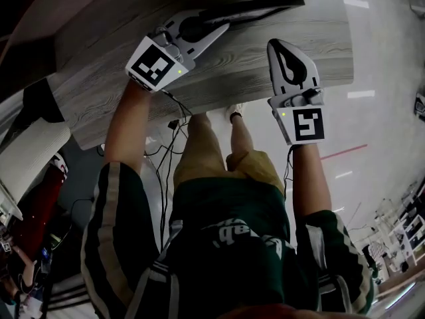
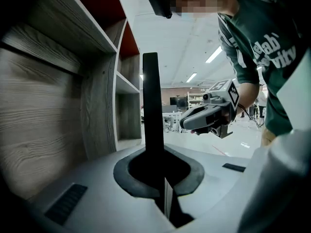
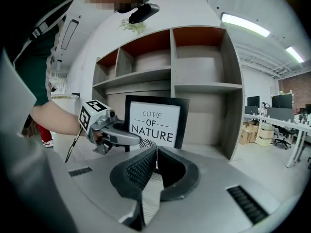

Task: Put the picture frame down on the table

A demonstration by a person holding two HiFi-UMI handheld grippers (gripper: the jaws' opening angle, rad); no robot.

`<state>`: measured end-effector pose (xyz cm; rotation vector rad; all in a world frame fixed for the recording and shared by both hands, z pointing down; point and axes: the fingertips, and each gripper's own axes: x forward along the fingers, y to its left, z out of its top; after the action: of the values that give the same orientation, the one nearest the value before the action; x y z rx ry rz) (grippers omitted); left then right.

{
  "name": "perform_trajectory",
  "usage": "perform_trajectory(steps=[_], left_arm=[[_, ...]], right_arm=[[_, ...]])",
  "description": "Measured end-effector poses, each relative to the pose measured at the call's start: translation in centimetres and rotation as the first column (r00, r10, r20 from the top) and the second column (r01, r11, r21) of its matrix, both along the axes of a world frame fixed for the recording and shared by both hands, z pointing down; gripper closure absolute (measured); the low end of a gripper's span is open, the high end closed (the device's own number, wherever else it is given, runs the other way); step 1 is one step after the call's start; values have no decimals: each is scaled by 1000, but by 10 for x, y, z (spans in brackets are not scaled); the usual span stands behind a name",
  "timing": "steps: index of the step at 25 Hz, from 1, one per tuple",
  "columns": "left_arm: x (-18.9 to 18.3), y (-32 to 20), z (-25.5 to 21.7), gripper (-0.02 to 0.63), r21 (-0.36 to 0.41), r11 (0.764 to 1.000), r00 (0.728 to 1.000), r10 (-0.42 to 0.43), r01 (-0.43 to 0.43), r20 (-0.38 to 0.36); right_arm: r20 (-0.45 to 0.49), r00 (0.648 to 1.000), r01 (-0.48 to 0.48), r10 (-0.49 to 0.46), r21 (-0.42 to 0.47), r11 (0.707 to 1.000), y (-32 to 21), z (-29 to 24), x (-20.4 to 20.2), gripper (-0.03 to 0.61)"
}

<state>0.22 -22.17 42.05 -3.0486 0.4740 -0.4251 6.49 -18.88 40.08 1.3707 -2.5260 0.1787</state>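
Observation:
The picture frame (image 3: 154, 121) is black with a white print reading "LOVE OF NATURE". It stands upright on the grey wood table (image 1: 279, 78), in front of a shelf unit. My left gripper (image 3: 136, 141) is shut on the frame's left edge. In the left gripper view the frame (image 2: 150, 106) rises edge-on from between the jaws of the left gripper (image 2: 161, 178). From the head view the frame (image 1: 255, 7) is a thin dark strip beyond the left gripper (image 1: 222, 27). My right gripper (image 1: 279, 46) hovers to its right, shut and empty, pads (image 3: 146, 166) pressed together. The frame's bottom edge is hidden.
A grey wood shelf unit (image 3: 206, 84) with open compartments stands right behind the frame. The table's near edge (image 1: 199, 108) runs just in front of my legs, with cables (image 1: 166, 153) hanging under it. Office desks and chairs (image 3: 277, 130) fill the far right.

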Motion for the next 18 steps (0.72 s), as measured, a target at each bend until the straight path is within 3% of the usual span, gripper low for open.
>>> perform_trajectory(steps=[14, 18], left_arm=[[-1, 5, 17, 579, -3, 1000, 1000, 27, -27, 3], [-2, 6, 17, 546, 6, 1000, 1000, 28, -28, 4]], right_arm=[[21, 1000, 7, -7, -16, 1000, 3, 4, -11, 545], [18, 1000, 8, -8, -22, 1000, 4, 6, -12, 545]])
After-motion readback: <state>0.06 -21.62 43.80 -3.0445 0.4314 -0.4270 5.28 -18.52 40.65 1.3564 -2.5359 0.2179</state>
